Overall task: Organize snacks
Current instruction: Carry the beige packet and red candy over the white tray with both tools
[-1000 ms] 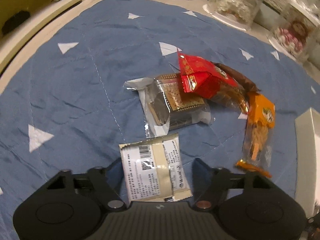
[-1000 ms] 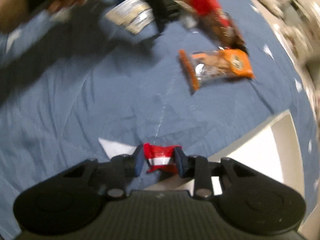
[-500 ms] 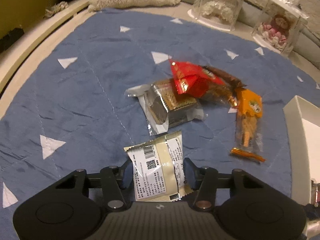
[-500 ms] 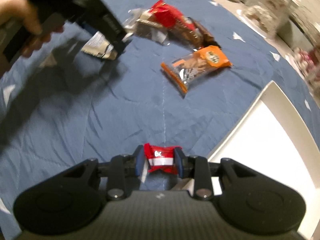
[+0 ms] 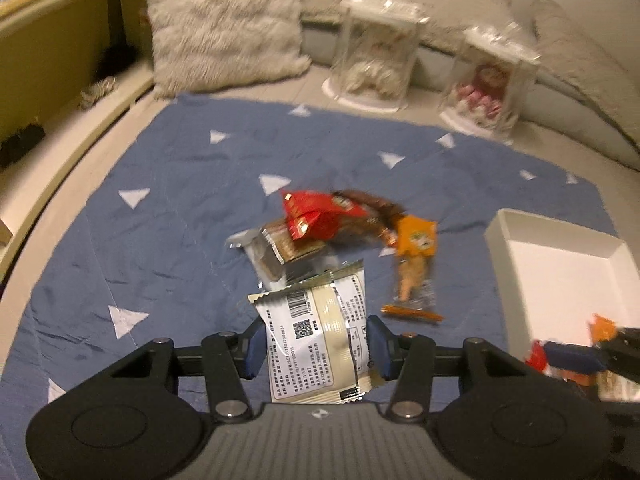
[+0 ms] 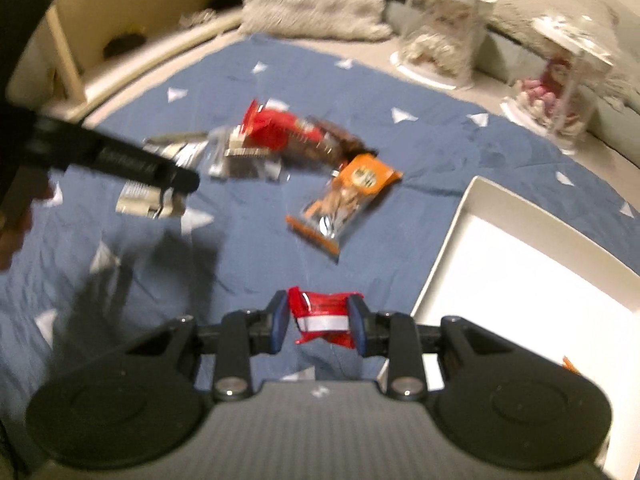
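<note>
left gripper (image 5: 316,346) pinches the cream snack packet (image 5: 318,340), held just this side of the snack pile (image 5: 320,224) on the blue mat (image 5: 160,220). right gripper (image 6: 318,322) clamps a small red packet (image 6: 324,316), right of the pile beside the white tray (image 6: 452,240).

A blue quilted mat (image 5: 168,248) with scattered white triangles covers the middle of a pale floor (image 5: 84,128); a shaggy cream pillow (image 5: 224,24) leans upright just beyond the mat's far left corner; a yellow wooden shelf unit (image 5: 52,52) runs along the left edge, with dark shapes in its openings that are too blurred to identify. Beyond the mat's far edge stand two clear plastic display boxes, well apart from the pillow: the nearer-left one (image 5: 378,56) holds something whitish, the right one (image 5: 490,84) something pink and red; behind them lies a grey cushion (image 5: 572,52).
</note>
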Motion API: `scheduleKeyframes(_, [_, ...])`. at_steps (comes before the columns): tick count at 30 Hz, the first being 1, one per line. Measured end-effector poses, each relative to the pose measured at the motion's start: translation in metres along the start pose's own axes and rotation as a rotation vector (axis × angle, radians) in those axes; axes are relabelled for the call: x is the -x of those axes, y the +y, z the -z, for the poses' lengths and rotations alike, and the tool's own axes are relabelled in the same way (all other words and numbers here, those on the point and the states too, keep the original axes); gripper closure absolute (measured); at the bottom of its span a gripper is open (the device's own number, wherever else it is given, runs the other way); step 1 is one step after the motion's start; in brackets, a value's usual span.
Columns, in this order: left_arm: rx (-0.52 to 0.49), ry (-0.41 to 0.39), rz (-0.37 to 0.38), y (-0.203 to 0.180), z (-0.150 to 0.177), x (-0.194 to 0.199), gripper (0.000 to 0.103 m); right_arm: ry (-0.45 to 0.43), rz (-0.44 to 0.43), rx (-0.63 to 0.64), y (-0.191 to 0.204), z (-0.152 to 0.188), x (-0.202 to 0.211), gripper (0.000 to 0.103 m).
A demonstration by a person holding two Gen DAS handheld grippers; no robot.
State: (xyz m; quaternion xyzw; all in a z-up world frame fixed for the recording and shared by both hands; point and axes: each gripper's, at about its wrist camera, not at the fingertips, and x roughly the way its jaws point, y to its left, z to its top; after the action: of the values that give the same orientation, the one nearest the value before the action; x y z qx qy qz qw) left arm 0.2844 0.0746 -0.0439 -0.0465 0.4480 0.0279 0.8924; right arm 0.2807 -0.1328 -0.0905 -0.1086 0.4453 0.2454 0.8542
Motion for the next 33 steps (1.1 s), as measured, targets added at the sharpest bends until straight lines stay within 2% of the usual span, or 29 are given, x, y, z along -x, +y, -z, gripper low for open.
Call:
scheduleKeyframes(5, [-0.023,-0.063,0.026,-0.010,0.003,0.032,0.051,-0.075,0.021,-0.082,-0.008,-0.004,0.020,0.066])
scheduleKeyframes(12, [-0.058,-0.109,0.050,-0.032,0.007,0.055,0.051,-0.152,0.034,-0.171,-0.023,-0.005,0.040,0.066])
scheduleKeyframes(26, [-0.081,-0.096,0.104,-0.090,0.005,0.039,0.051,-0.201,0.116,-0.259,-0.057,0.020,0.074,0.066])
scheduleKeyframes(33, [-0.115,-0.084,0.162,-0.134,0.003,0.028,0.051,-0.203,0.177,-0.319,-0.096,0.043,0.089,0.066])
